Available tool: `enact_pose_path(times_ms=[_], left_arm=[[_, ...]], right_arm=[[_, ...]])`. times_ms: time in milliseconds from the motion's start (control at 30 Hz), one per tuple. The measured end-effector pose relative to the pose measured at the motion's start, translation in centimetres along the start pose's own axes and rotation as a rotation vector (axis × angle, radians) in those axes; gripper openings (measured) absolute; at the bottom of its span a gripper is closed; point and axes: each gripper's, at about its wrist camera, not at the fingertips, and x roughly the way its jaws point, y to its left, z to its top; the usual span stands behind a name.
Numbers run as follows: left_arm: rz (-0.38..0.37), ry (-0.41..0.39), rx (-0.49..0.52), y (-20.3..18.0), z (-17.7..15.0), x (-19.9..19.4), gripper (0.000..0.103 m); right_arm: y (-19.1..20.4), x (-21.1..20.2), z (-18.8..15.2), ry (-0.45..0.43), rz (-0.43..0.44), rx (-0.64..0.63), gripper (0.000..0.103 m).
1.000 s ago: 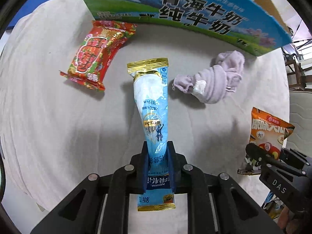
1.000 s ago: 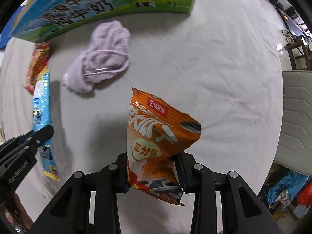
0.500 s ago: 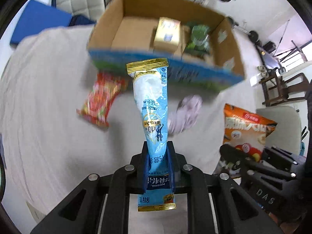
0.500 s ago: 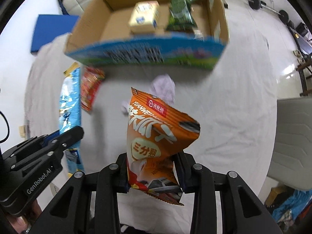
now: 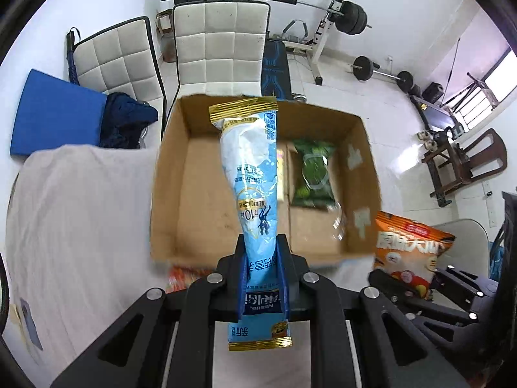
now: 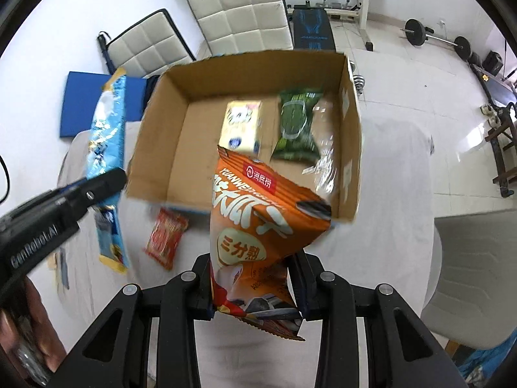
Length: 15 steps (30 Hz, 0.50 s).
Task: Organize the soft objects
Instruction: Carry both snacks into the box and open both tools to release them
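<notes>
My left gripper is shut on a long blue and white packet with gold ends and holds it up in front of the open cardboard box. My right gripper is shut on an orange snack bag, also raised before the box. The box holds a green packet and a cream packet. A red snack packet lies on the cloth below the box's near wall. The purple cloth bundle is hidden.
The white cloth-covered table carries the box. Two white padded chairs stand behind it, with a blue mat at the left and gym weights at the back. A wooden chair stands at the right.
Both grippers have risen and tilted up with their packets. The view went from the tabletop and the box's printed front to looking down into the box. The purple bundle dropped out of sight.
</notes>
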Motion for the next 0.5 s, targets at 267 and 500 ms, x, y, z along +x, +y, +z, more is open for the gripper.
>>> enact_pose_path(times_ms=[267,500], left_arm=[[0.036,0.114,-0.039,3.2,5.4,7.3,0.014],[0.035,0.226,-0.045,4.7,7.3,13.1,0.014]], right_arm=[[-1.6,7.2,6.2,0.073,-0.053,0.043,0.037],[-2.3,13.1,7.6,0.15,-0.077,0.051,0.037]])
